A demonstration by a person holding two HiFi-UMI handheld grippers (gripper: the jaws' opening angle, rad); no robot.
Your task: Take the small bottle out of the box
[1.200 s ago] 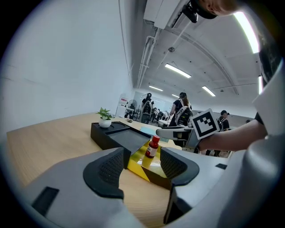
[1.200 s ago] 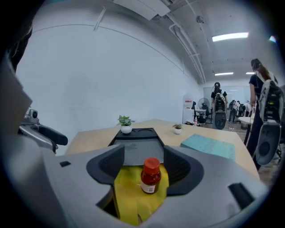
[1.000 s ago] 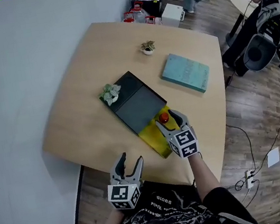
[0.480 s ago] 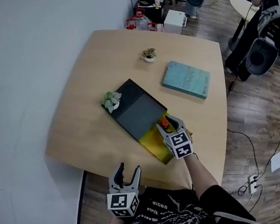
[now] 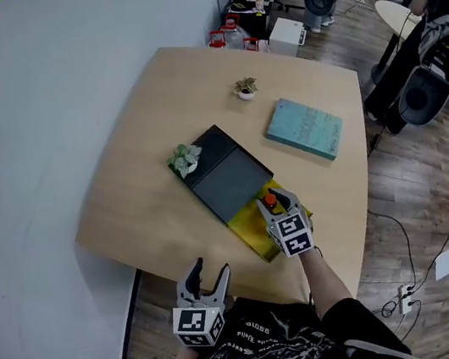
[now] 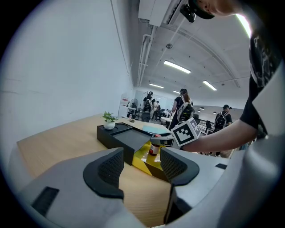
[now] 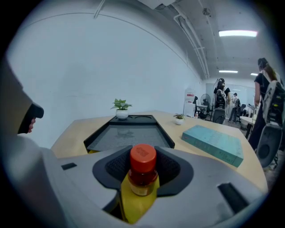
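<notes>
A small bottle (image 5: 271, 201) with an orange cap stands in the yellow tray (image 5: 253, 231) of the black box (image 5: 226, 178). My right gripper (image 5: 273, 198) is at the bottle, one jaw on either side. In the right gripper view the jaws are closing and the pads (image 7: 114, 168) meet the sides of the bottle (image 7: 142, 171). My left gripper (image 5: 201, 276) hangs open off the table's near edge with nothing between its jaws. From the left gripper view the bottle (image 6: 153, 148) and the box (image 6: 122, 140) lie ahead.
A small potted plant (image 5: 185, 159) sits on the box's far-left corner. A teal book (image 5: 305, 128) lies to the right and another tiny plant (image 5: 246, 88) stands further back. Office chairs (image 5: 420, 92) and people are beyond the table's right edge.
The right gripper's jaws have narrowed from wide apart to close around the bottle. The left gripper has stayed near the table's front edge.
</notes>
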